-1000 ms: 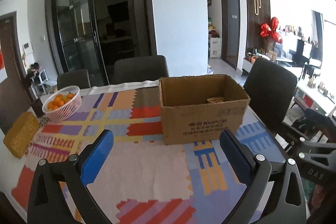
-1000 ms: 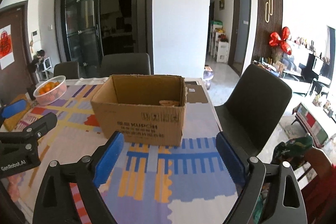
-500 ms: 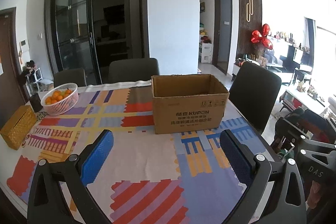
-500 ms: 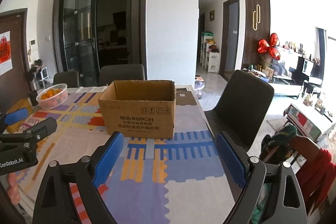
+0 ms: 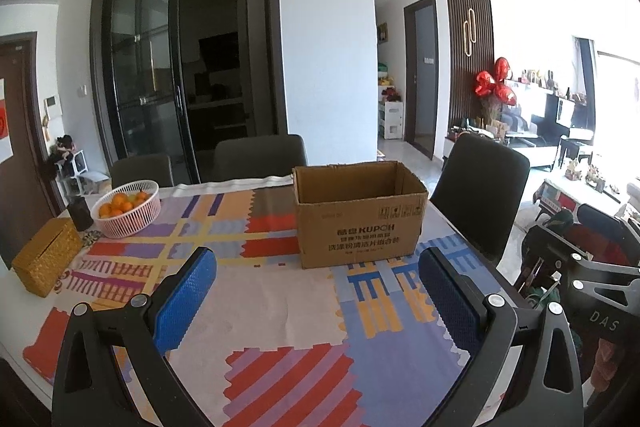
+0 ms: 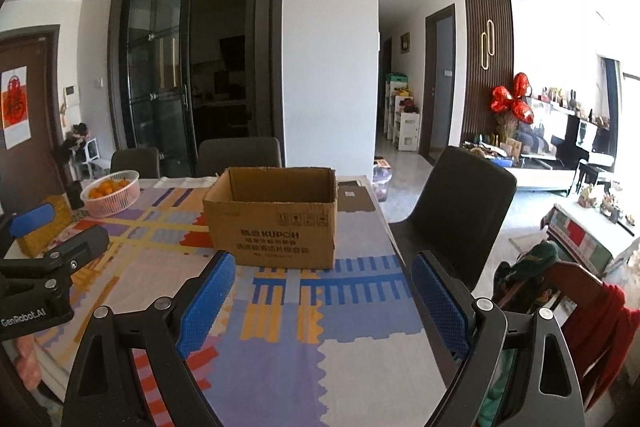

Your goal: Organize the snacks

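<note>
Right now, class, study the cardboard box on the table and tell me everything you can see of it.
The cardboard box is plain brown corrugated card, rectangular, upright, its top open with no flaps showing. Its front bears dark print: the word KUPOH, small handling symbols above and lines of Chinese characters below. It rests flat on the patterned tablecloth, toward the table's far right side. Nothing else touches it. From both views the visible inside walls are bare, while the floor stays hidden.

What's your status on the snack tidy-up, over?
Left tongs open, empty. Right tongs open, empty. Cardboard box upright on tablecloth, top open. Nothing between tongs and box.
</note>
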Demonstrator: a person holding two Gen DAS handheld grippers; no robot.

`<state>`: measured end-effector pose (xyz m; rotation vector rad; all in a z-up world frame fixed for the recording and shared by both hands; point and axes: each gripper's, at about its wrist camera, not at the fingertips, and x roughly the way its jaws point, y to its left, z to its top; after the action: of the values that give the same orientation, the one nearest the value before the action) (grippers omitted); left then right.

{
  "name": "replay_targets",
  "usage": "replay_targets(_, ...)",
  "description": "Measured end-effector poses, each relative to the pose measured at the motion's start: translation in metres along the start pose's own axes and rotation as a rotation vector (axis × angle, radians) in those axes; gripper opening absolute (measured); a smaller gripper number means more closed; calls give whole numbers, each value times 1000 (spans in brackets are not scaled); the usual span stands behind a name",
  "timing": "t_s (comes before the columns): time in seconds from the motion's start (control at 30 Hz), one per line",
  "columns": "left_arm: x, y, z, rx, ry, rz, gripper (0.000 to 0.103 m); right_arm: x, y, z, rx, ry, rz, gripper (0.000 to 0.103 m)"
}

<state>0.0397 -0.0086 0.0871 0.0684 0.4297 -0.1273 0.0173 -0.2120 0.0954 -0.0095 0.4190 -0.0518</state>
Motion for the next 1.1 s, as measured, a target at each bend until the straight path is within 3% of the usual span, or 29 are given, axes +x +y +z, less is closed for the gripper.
replay_targets(1.1,-1,4,-4,-14,-14,-9,103,-11,8,3,-15,-40,-8,92)
